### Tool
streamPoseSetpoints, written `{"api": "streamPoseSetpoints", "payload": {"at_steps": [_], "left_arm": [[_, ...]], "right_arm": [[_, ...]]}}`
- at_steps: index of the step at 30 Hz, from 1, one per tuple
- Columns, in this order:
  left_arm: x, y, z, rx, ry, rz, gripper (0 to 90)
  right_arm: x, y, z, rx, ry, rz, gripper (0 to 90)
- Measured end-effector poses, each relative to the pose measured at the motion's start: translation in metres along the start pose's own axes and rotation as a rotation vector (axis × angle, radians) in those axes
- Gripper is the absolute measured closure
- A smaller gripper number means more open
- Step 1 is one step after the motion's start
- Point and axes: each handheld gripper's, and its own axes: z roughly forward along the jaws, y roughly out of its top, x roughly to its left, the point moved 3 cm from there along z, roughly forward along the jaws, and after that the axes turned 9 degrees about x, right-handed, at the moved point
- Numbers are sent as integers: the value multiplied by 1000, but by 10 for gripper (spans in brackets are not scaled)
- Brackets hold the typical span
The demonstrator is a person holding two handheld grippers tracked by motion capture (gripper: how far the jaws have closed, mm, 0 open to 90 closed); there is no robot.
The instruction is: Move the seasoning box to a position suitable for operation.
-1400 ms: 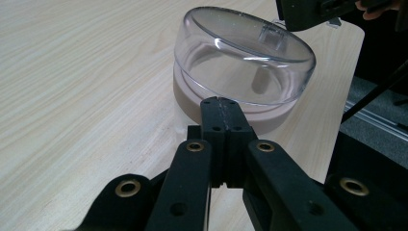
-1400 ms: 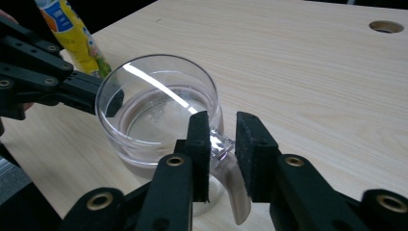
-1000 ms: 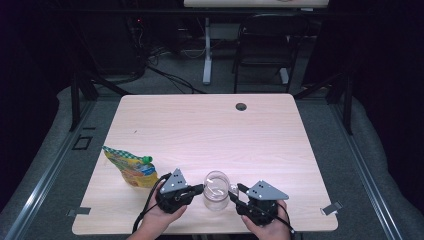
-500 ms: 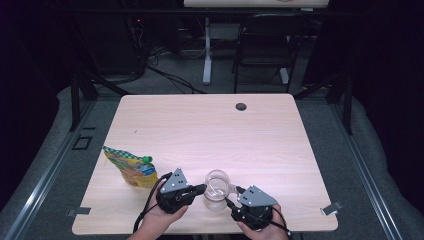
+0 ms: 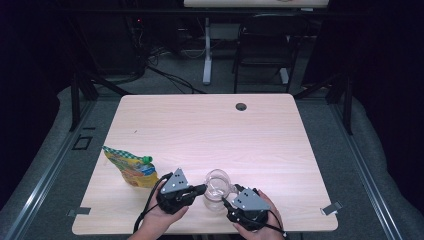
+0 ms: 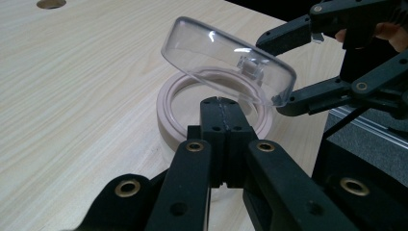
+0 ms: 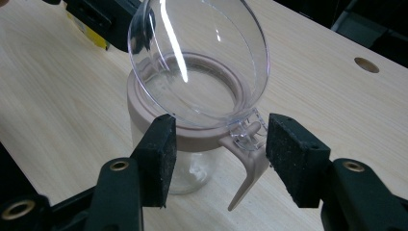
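While a yellow snack pouch (image 5: 131, 169) with a green cap lies untouched toward the tabletop's (image 5: 200, 130) left edge, a person works a clear glass jar (image 5: 216, 192) standing close to the near edge, a little right of its middle. The left gripper (image 5: 202, 189) has its jaws pressed together, their tips at the jar's pinkish collar (image 6: 168, 110), apparently bracing it, though whether they touch cannot be told. The hinged transparent lid (image 7: 197, 57) stands tilted half open above the mouth. The right gripper (image 7: 216, 144) has just been opening; its jaws now stand wide on either side of the hinge and its dangling clasp lever (image 7: 248, 175), the left pad (image 7: 159, 154) against or just beside the collar and the right one clear of the hinge. With nothing holding the lid, it could drop shut or swing further back, and a nudge from either gripper might slide the lightly braced jar toward the near edge or tip it over.
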Motion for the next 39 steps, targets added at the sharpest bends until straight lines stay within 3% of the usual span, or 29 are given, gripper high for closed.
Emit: {"api": "streamPoseSetpoints", "payload": {"at_steps": [9, 19, 39], "left_arm": [[3, -4, 4, 10, 1, -14, 900], [3, -6, 8, 8, 1, -4, 895], [2, -6, 8, 12, 7, 12, 900]], "right_arm": [[-1, -1, 0, -5, 10, 12, 447], [-3, -2, -1, -12, 23, 37, 461], [-3, -3, -7, -51, 11, 42, 499]]}}
